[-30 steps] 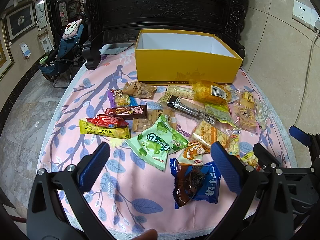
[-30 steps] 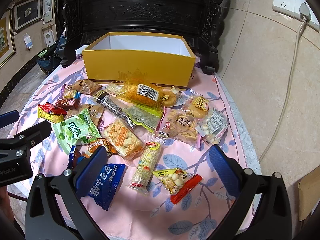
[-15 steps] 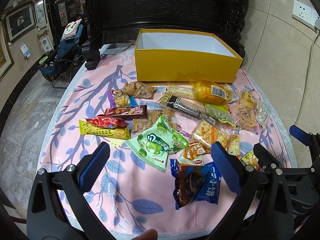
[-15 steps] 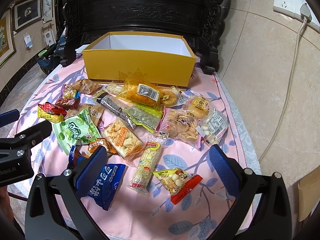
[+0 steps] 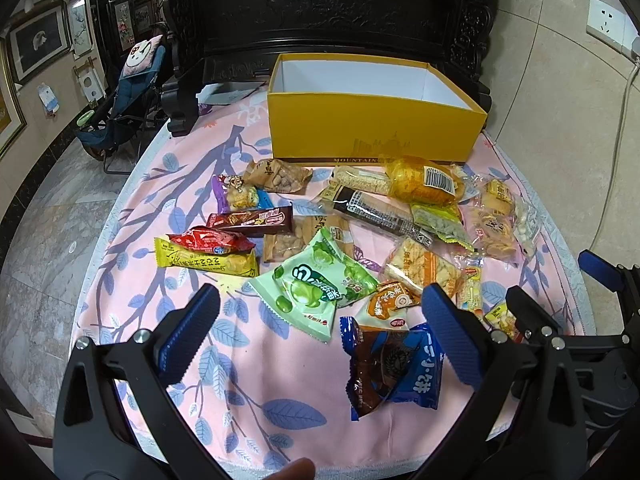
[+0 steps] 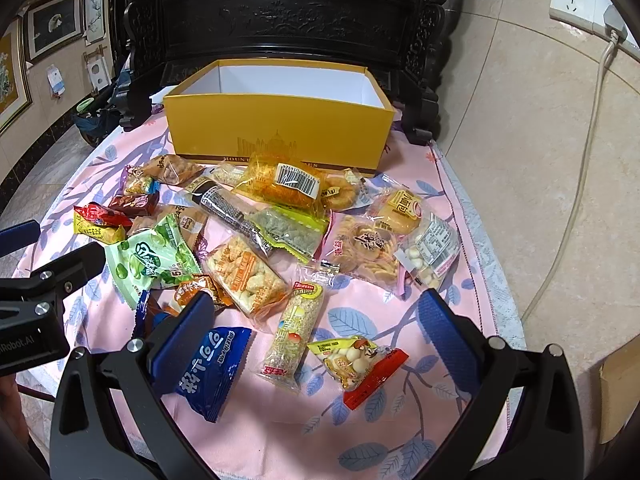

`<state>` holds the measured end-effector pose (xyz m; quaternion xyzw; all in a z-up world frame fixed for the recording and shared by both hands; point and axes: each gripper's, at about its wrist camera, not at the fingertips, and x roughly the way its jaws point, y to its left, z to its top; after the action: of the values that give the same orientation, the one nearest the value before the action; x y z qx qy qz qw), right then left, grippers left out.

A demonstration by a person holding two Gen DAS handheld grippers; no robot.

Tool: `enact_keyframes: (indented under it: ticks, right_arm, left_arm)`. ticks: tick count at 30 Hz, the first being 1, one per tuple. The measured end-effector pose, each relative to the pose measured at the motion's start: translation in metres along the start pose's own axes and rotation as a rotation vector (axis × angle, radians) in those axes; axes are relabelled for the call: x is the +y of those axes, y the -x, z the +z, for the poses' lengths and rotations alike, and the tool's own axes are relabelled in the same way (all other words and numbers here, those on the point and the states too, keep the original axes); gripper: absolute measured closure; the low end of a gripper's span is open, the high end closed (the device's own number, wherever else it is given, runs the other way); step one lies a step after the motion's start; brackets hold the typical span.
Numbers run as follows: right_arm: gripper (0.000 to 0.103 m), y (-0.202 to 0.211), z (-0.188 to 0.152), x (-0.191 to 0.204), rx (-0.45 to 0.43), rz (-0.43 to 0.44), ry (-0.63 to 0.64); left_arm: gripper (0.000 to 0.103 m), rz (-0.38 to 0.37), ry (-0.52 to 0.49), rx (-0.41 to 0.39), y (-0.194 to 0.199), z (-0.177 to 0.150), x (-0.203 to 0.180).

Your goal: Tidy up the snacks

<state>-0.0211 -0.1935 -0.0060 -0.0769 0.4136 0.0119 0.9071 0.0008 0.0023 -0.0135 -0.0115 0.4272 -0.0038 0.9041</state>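
Note:
Several snack packets lie scattered on a pink leaf-print tablecloth [image 5: 152, 208] in front of an open, empty yellow box [image 5: 372, 128], which also shows in the right wrist view [image 6: 276, 128]. My left gripper [image 5: 320, 332] is open and empty above the near edge, over a green packet [image 5: 316, 284] and a blue packet [image 5: 396, 368]. My right gripper [image 6: 312, 336] is open and empty over a long grain bar [image 6: 294, 332], a blue packet [image 6: 212, 364] and a red-yellow packet [image 6: 356, 360]. Each gripper shows at the edge of the other's view.
A dark carved wooden cabinet [image 5: 332, 12] stands behind the box. A tiled wall with a socket and hanging cable [image 6: 588, 120] is on the right. A folding chair [image 5: 128, 92] stands on the floor at the far left. The table's edge runs just below the grippers.

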Motion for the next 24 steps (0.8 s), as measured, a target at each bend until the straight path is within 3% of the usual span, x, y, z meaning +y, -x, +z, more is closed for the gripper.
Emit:
enact_keyframes:
  ticks: [8,15,20,24]
  right_arm:
    - [0.001,-0.002,-0.003,-0.005,0.000,-0.006,-0.011]
    - [0.001,-0.018,-0.008,-0.046,0.053,-0.011,-0.054]
    - [0.001,-0.030,0.029,-0.043,0.021,0.146,-0.031]
    - [0.001,-0.061,0.072,-0.006,-0.009,0.262,0.138]
  left_arm:
    - [0.002,0.008,0.011,0.003,-0.004,0.000,0.008]
    - [0.002,0.056,0.051,0.033,-0.017,-0.001,0.037]
    - [0.002,0.077,0.080,0.049,-0.024,0.000,0.052]
    - [0.002,0.100,0.105,0.044,-0.018,-0.002,0.067]
